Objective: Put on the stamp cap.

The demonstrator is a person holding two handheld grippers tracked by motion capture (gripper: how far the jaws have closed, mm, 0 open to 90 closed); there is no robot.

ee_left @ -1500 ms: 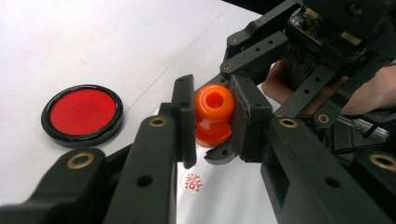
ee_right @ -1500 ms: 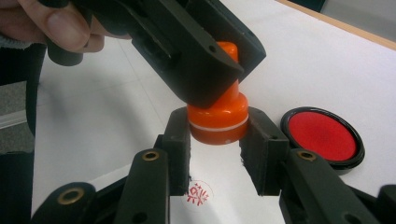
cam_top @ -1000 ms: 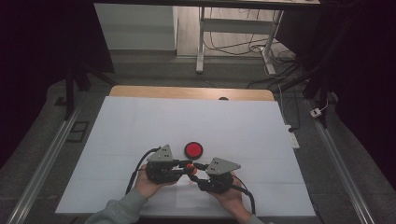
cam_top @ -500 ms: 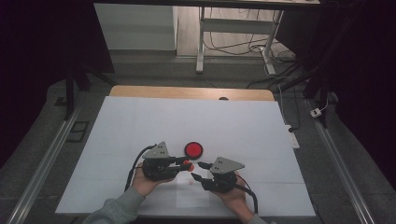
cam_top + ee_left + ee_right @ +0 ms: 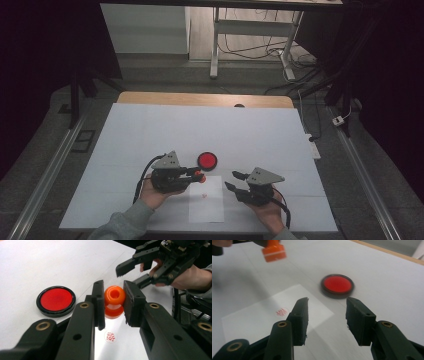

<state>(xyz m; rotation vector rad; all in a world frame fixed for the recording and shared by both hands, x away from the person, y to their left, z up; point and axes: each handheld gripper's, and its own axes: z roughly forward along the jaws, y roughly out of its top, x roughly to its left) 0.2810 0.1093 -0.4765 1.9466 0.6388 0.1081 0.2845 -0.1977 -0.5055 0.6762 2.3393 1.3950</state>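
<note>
While the left tool stays clamped on an orange stamp, it hangs just above the upper left corner of a white sheet of paper that lies near the front edge of the bench, about midway along it. In the left gripper view the stamp sits squarely between the two black jaws, its round knob facing the camera and its body pointing down toward the paper. A small red stamp mark is printed on the sheet directly below it. A round red ink pad in a black case rests on the bench just beyond the paper's far edge, close to the left tool's tip. The right tool hovers beside the paper's right edge, its jaws apart with nothing between them, having just been opening. In the right gripper view its jaws point toward the ink pad, with the printed mark to their left on the sheet.
</note>
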